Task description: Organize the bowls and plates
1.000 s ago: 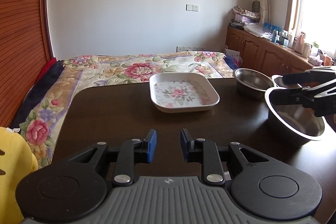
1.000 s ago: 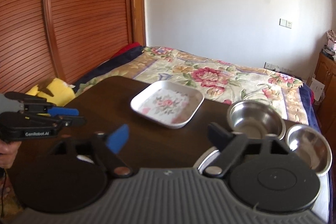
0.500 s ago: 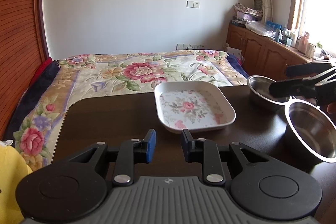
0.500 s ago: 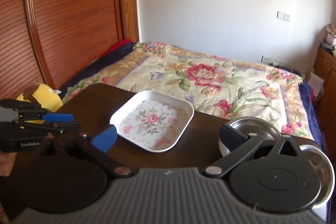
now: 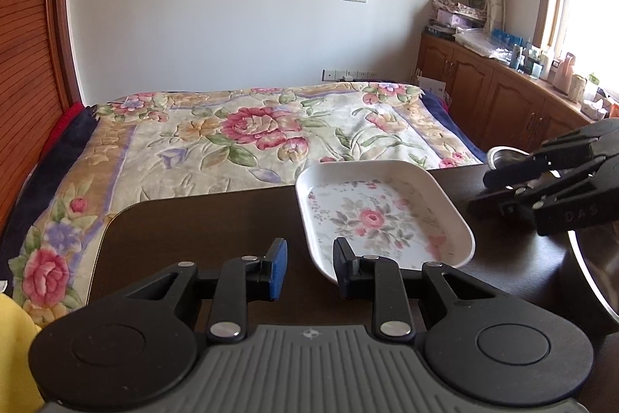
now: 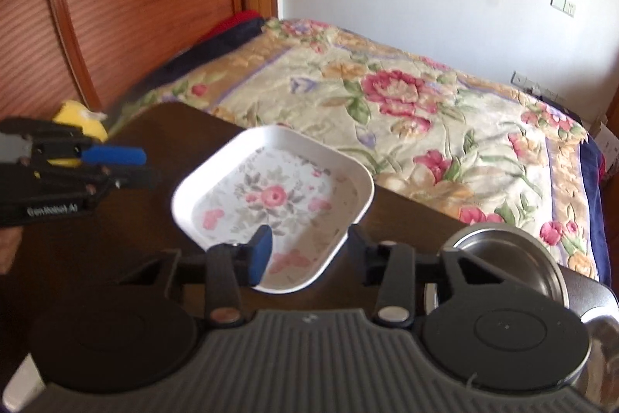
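Observation:
A white square plate [image 5: 383, 215] with a flower print lies on the dark table [image 5: 201, 231]. My left gripper [image 5: 309, 268] hovers low just left of the plate's near corner, open with nothing between its fingers. My right gripper [image 6: 309, 250] is open, and its fingers straddle the near edge of the plate [image 6: 271, 188]. From the left wrist view the right gripper [image 5: 541, 188] reaches in at the plate's right side. Two steel bowls [image 6: 503, 258] [image 6: 603, 335] stand to the right of the plate; the nearer bowl [image 5: 595, 266] is cut off by the frame edge.
The table's far edge meets a bed with a floral cover [image 5: 251, 130]. A yellow object [image 6: 81, 115] sits off the table's left corner. Wooden cabinets [image 5: 503, 95] with clutter line the right wall. A slatted wooden door [image 6: 116, 6] stands on the left.
My right gripper has swung left from the steel bowls to the plate, and its fingers have narrowed. My left gripper has shifted left, so the plate now sits to its right.

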